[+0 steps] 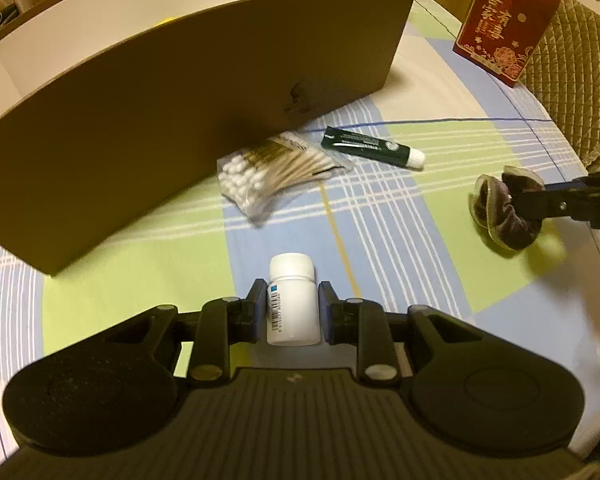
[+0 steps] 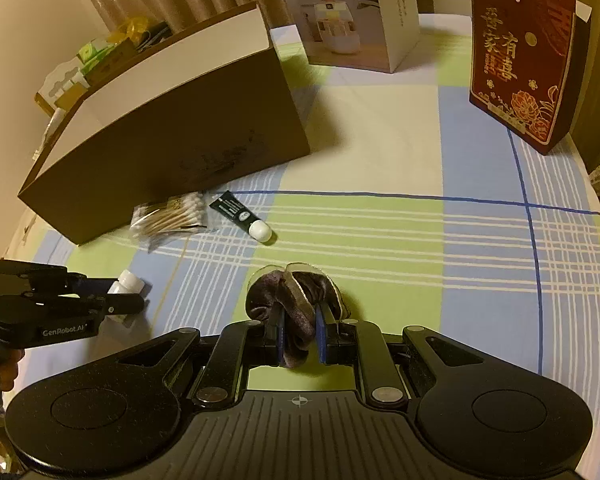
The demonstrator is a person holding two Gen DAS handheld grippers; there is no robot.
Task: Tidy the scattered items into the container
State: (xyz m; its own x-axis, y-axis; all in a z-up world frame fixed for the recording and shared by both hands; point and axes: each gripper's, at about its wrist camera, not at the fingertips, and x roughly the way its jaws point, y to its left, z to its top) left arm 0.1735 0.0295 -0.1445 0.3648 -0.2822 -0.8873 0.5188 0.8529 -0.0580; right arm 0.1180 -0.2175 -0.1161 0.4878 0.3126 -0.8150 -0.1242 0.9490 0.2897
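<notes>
The left gripper (image 1: 293, 308) is pinching a white pill bottle (image 1: 293, 300) between its 2 fingers, the bottle lying on the plaid-covered table (image 1: 440, 152) with its cap pointing forward. The right gripper (image 2: 300, 338) is clamping a dark velvet scrunchie (image 2: 296, 300), which is resting on the cloth. A bag of cotton swabs (image 1: 268, 172) is lying against the front wall of the brown cardboard box (image 1: 172, 112), and a dark green tube (image 1: 374, 147) with a white cap is sitting just beside it. A red gift box (image 2: 520, 60) and a humidifier carton (image 2: 348, 12) are standing farther back.
</notes>
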